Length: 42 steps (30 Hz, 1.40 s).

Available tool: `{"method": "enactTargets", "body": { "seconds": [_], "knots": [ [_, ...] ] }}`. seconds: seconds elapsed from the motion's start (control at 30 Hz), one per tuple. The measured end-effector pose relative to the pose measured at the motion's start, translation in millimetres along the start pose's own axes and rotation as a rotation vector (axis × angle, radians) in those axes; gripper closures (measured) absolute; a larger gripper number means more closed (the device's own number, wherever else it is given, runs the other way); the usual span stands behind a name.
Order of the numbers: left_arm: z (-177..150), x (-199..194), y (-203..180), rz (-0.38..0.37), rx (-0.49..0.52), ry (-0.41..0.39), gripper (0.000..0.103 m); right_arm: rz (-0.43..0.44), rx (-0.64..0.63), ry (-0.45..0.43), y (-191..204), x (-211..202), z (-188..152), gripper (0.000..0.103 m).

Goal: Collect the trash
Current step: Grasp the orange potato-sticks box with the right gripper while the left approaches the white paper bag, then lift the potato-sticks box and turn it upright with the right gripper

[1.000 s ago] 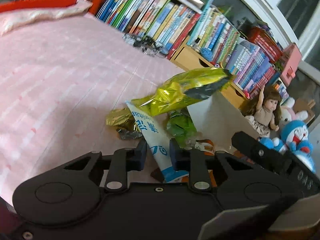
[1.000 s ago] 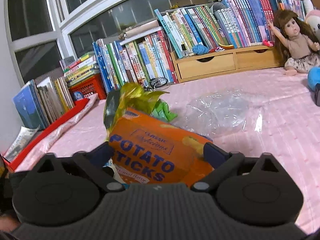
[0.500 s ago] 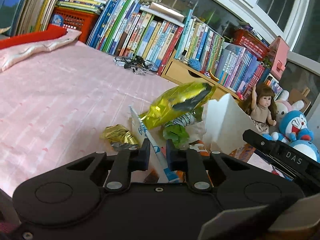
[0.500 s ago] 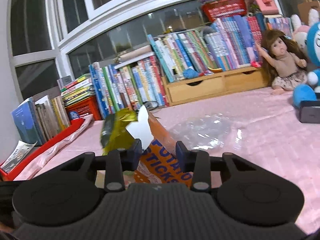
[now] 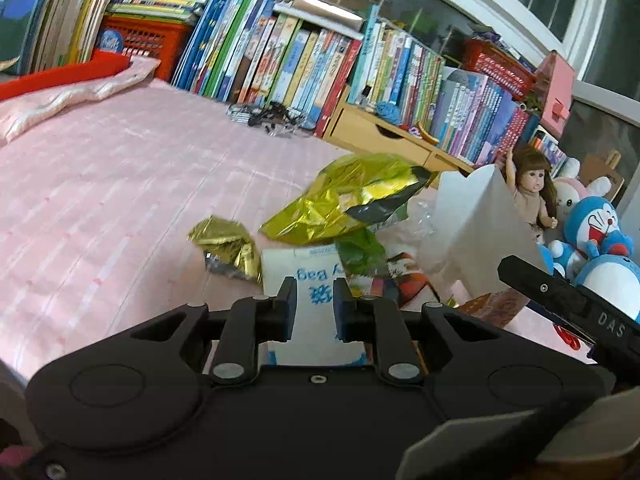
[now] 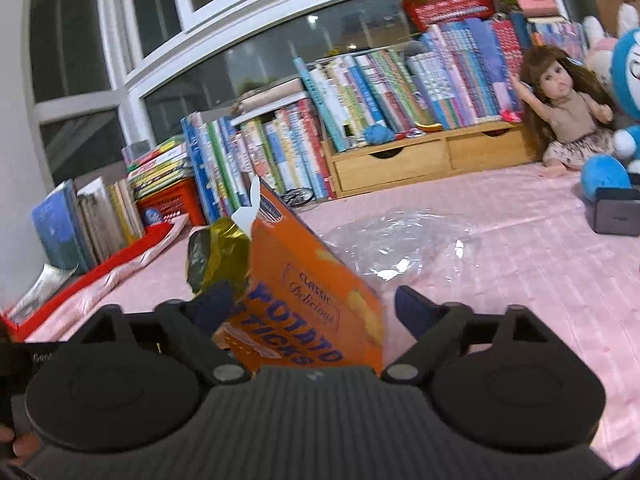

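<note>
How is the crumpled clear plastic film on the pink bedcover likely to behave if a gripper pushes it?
The crumpled clear plastic film looks thin and wrinkled, so it is probably floppy and very light. On the pink bedcover it would likely bunch or slide, not roll.

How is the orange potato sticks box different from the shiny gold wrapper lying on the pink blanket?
The potato sticks box is orange, stiff and flat-sided; the small gold wrapper is shiny foil, crumpled into a wad. The box stands tilted up between the fingers of the right claw, which is opening; the wrapper lies loose on the pink blanket, with no claw touching it. The box looks much bigger. Both look like empty snack packaging.
</note>
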<state>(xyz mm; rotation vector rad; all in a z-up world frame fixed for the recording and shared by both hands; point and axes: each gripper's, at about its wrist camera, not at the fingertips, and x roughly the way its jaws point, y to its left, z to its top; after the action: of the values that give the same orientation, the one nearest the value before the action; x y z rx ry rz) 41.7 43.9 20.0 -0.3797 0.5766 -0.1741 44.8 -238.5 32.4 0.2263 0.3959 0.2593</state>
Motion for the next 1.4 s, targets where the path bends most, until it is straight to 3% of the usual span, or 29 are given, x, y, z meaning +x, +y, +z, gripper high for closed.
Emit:
{"method": "enactTargets", "body": {
  "seconds": [0.1, 0.27, 0.47, 0.7, 0.87, 0.93, 1.0, 1.03, 1.2, 1.27, 1.33, 1.4],
  "knots": [
    [-4, -1, 3, -0.011, -0.010, 0.012, 0.070, 0.017, -0.034, 0.007, 9, 4, -5, 0.002],
    [-9, -5, 2, -0.011, 0.001, 0.017, 0.055, 0.036, -0.060, 0.017, 21, 7, -13, 0.000],
    [-16, 0, 6, -0.015, -0.028, 0.052, 0.046, 0.026, -0.002, 0.037, 18, 2, -19, 0.000],
    [-21, 9, 2, -0.029, -0.014, 0.071, 0.037, 0.075, 0.167, 0.074, -7, 1, -24, 0.000],
    [-21, 12, -3, -0.032, -0.007, 0.070, 0.038, 0.051, 0.231, 0.164, -19, 12, -33, 0.000],
    [-22, 13, -4, -0.036, -0.003, 0.072, 0.041, 0.062, 0.220, 0.143, -20, 9, -38, 0.000],
    [-22, 14, -5, -0.036, 0.005, 0.074, 0.054, 0.075, 0.221, 0.133, -19, 6, -40, 0.000],
    [-23, 14, -5, -0.034, 0.009, 0.075, 0.053, 0.083, 0.229, 0.119, -20, 4, -40, 0.001],
    [-23, 10, -9, -0.034, 0.028, 0.046, 0.065, 0.049, 0.201, 0.074, -17, -5, -39, 0.014],
    [-21, 8, -11, -0.033, 0.037, 0.038, 0.066, 0.039, 0.198, 0.063, -16, -9, -38, 0.012],
    [-20, 7, -11, -0.034, 0.035, 0.033, 0.066, 0.017, 0.223, 0.050, -20, -14, -38, 0.003],
    [-19, 8, -10, -0.033, 0.026, 0.037, 0.059, -0.011, 0.273, 0.028, -28, -21, -40, 0.001]
  ]
}}
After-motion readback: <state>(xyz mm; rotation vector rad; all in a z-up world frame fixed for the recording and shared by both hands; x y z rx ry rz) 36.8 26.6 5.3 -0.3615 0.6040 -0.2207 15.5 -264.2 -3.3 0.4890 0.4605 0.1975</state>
